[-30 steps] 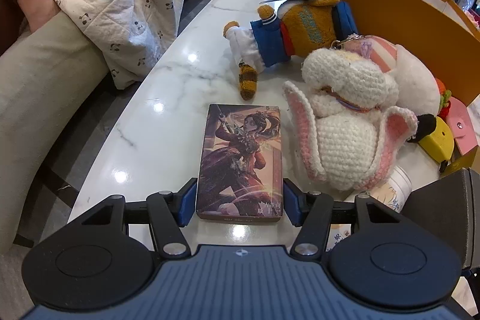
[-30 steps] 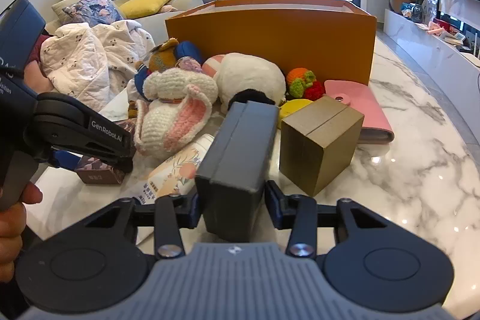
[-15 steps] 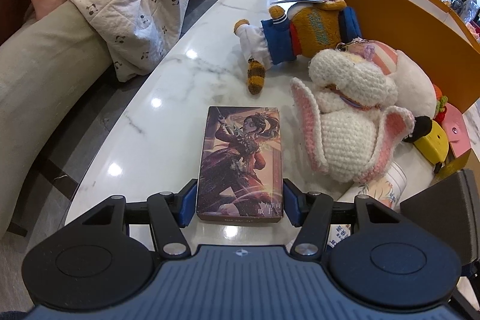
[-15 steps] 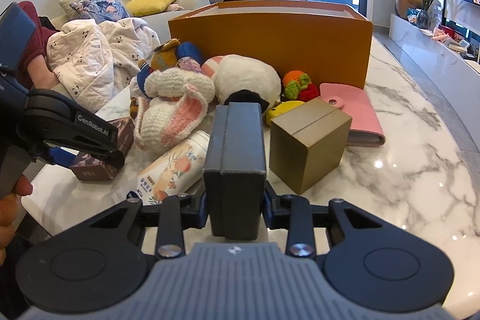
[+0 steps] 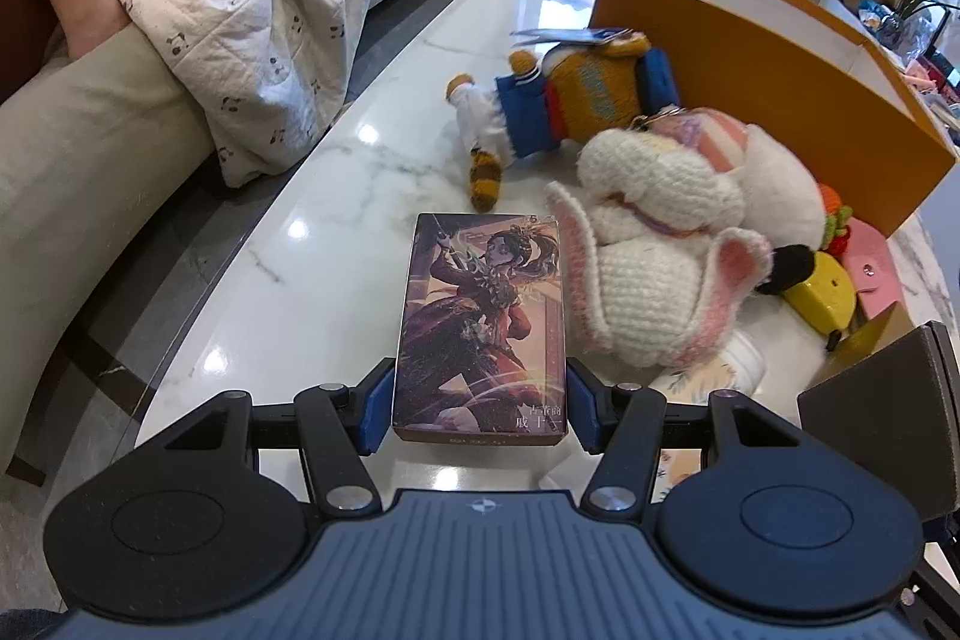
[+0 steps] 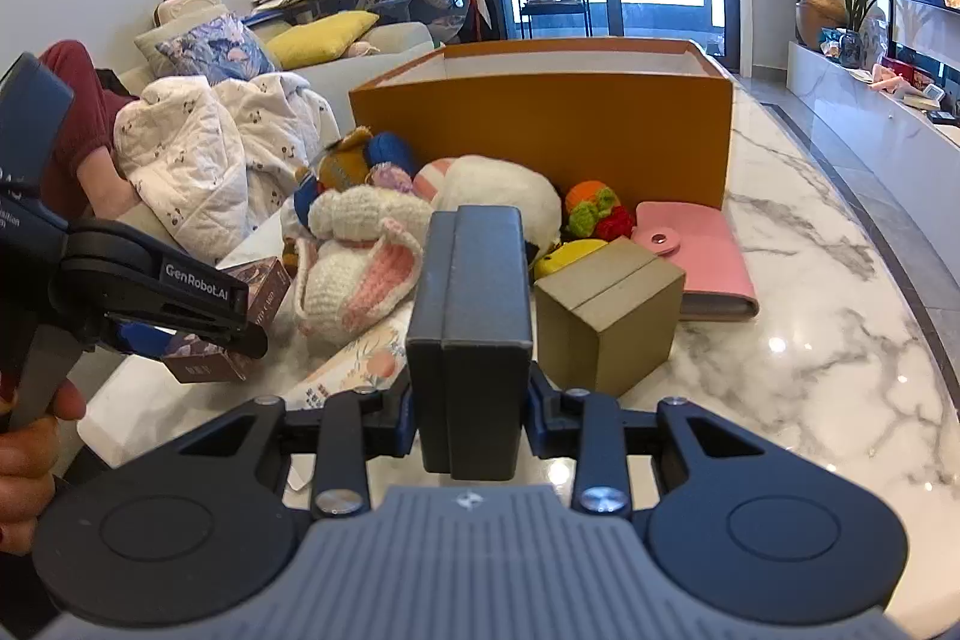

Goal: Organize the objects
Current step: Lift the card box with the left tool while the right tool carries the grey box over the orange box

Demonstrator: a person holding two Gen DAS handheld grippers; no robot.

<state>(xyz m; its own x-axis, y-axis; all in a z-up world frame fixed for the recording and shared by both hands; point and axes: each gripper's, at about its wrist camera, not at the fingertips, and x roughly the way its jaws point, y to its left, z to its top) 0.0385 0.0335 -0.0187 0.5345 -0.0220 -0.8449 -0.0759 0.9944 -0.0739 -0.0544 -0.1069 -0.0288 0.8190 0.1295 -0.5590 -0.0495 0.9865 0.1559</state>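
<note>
Here the illustrated card box sits between the blue pads of the left gripper, which press on its two long sides near its close end; whether the box rests on the white marble tabletop or hangs just above it cannot be told. The left gripper points steeply downward, and in the right wrist view a hand grasps its handle at the left edge. The right gripper points more shallowly, out over the tabletop, and is clamped on a dark navy box that stands on end between its fingers, clear of the surface.

Just beside the card box lies a crocheted white-and-pink bunny, and beyond it a plush doll in blue and orange, lying on its side. A large open orange box stands behind them.

The right wrist view alone shows fully an olive-brown cube box just right of the navy box, a pink snap wallet touching the orange box's front wall, and a printed bottle lying under the bunny. The left wrist view alone shows the card box's picture of a figure, and a patterned quilt draped over the sofa.
</note>
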